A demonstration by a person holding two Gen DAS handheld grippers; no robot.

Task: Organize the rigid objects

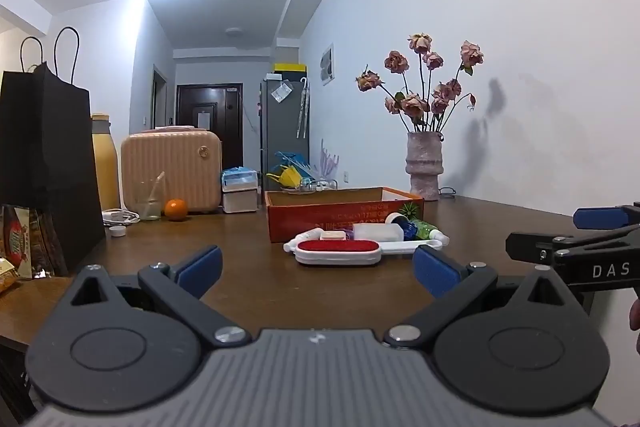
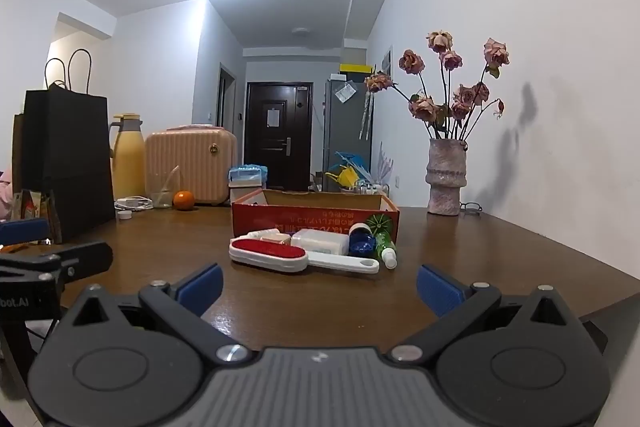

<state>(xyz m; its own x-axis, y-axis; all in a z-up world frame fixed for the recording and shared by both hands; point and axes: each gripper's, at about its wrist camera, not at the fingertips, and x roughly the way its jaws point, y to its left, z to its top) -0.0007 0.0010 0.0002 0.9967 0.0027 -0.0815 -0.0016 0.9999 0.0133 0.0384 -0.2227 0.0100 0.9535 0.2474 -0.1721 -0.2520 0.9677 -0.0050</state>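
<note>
We hold our left claw and right claw spread wide, empty. A red lint brush lies on the table before the orange box.

From my left wrist view, my right gripper is cut off by the right edge, so only two fingers and part of its body show; a sliver of my hand sits at the same edge. From the right wrist view, my left gripper is likewise cut by the left edge. The inside of the red cardboard box is hidden by its front wall. The items behind the lint brush overlap, so the blue piece is too hidden to identify. The box's printing is too small to read. The snack packets are clipped by the left edge.
</note>
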